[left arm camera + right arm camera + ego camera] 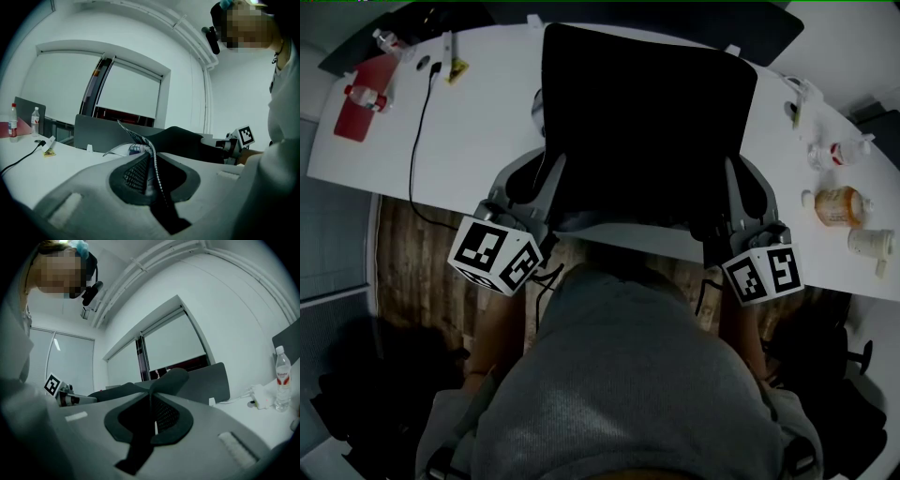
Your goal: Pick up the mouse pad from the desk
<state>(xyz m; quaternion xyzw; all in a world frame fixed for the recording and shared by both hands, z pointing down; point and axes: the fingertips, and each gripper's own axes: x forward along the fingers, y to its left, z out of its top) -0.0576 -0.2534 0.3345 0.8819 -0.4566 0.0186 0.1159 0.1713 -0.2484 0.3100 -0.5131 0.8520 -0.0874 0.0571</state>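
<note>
The black mouse pad (647,122) hangs over the white desk (478,112), held up by its near edge at both lower corners. My left gripper (546,178) is shut on the pad's left corner, where the pad (187,140) bends away from the pinched edge and a pale printed face shows beside the jaws. My right gripper (736,192) is shut on the right corner, and in the right gripper view the pad (171,380) rises from between the closed jaws. The left gripper (152,161) and right gripper (152,416) each see the other's marker cube across the pad.
A red folder (356,117) with a small bottle (366,97) lies at the desk's far left, and a black cable (416,141) runs beside it. An orange pill bottle (839,206), a white container (870,244) and small items sit at the right. A grey partition (98,136) stands behind the desk.
</note>
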